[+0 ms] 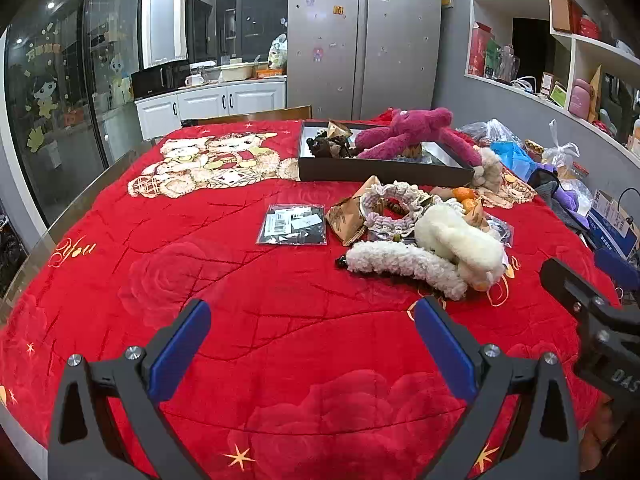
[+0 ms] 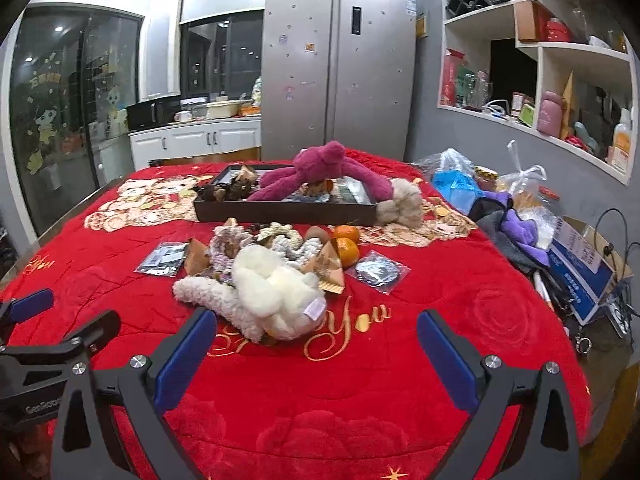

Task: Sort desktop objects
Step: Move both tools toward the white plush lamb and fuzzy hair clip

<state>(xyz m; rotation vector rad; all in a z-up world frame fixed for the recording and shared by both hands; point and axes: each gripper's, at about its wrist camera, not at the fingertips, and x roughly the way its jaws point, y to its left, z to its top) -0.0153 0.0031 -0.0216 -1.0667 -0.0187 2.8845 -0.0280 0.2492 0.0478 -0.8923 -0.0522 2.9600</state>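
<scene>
A heap of small things lies mid-table on the red blanket (image 1: 280,300): a white plush toy (image 1: 460,244) (image 2: 276,288), a fluffy white band (image 1: 400,262), knitted scrunchies (image 1: 394,204) (image 2: 288,244), two oranges (image 2: 346,244), brown paper packets (image 2: 326,266) and two clear bags (image 1: 292,224) (image 2: 378,270). Behind stands a dark flat box (image 1: 380,172) (image 2: 280,210) with a magenta plush (image 1: 412,130) (image 2: 320,170) sprawled across it. My left gripper (image 1: 312,312) is open over bare blanket, left of the heap. My right gripper (image 2: 316,324) is open, just short of the white plush.
A beige plush (image 2: 404,202) leans at the box's right corner. Plastic bags (image 2: 456,180), purple cloth (image 2: 516,228) and a blue-white carton (image 2: 580,272) crowd the table's right edge. A fridge (image 1: 360,36), white cabinets and wall shelves stand beyond. The right gripper's body (image 1: 600,336) shows in the left wrist view.
</scene>
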